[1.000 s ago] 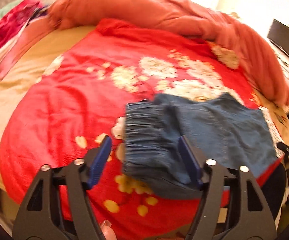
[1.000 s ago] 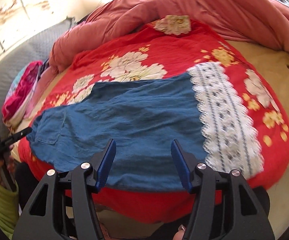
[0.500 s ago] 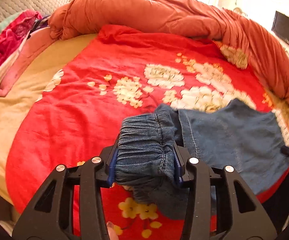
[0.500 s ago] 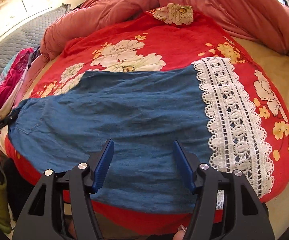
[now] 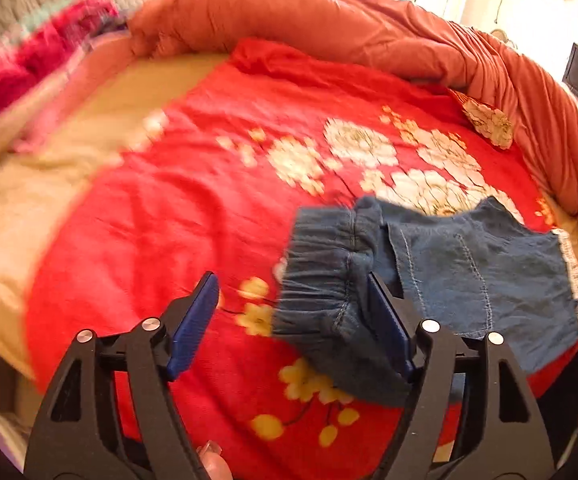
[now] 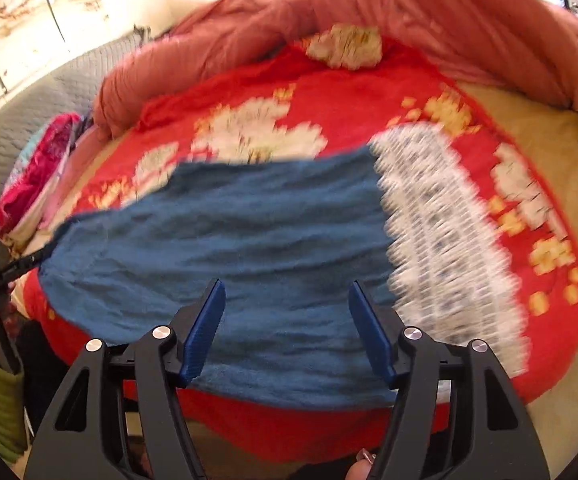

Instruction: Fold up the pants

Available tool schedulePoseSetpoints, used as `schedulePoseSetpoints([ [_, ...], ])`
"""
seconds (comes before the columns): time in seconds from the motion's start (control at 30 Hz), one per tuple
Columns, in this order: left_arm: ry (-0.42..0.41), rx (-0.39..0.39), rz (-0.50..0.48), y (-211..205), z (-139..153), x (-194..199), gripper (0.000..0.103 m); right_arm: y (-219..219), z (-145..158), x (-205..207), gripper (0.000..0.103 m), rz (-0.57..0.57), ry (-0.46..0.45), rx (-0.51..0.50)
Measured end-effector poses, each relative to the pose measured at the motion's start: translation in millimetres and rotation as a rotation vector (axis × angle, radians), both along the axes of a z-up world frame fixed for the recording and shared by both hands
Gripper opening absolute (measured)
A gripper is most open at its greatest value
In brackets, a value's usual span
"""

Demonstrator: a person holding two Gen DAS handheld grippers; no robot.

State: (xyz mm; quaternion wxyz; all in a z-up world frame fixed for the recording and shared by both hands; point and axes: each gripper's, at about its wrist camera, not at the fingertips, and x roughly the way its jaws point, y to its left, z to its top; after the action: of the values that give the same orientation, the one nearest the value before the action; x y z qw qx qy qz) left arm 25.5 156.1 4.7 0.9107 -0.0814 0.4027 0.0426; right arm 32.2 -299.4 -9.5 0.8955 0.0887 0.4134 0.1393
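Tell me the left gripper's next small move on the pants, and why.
Probably shift the left gripper rightward to centre the waistband, then close. Its jaws are opening; the gathered band lies against one pad only, with the other over bare red blanket, so nothing is pinched yet.

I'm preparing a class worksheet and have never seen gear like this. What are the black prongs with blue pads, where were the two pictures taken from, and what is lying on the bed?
Each picture comes from a camera fixed on a hand-held clamp, looking along its two prongs. A person holds one in each hand; no robot is involved. The left tool looks at the gathered waistband of the blue pants; its jaws are opening, with the waistband beside one pad but not pinched. The right tool hovers over the legs, near the white lace hem; its jaws are opening on nothing. The pants lie on a red flowered blanket.
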Motion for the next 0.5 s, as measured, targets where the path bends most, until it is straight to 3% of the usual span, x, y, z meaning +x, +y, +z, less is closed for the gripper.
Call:
schedulePoseSetpoints([
  [0.07,-0.038,0.036,0.017,-0.9,17.9,-2.8,0.067,-19.2,10.1,3.0,0.063,-0.042,-0.026,0.011],
  [0.17,-0.080,0.009,-0.001,-9.6,37.7,5.0,0.067,-44.2,16.4,16.1,0.063,-0.096,-0.041,0.018],
  [0.4,-0.085,-0.014,-0.267,-104.5,52.1,60.3,0.067,-86.3,17.5,75.9,0.063,-0.175,-0.014,0.038],
  [0.5,-0.062,0.035,-0.344,-145.9,46.7,87.9,0.068,-90.4,13.9,98.0,0.063,-0.170,0.012,0.066],
])
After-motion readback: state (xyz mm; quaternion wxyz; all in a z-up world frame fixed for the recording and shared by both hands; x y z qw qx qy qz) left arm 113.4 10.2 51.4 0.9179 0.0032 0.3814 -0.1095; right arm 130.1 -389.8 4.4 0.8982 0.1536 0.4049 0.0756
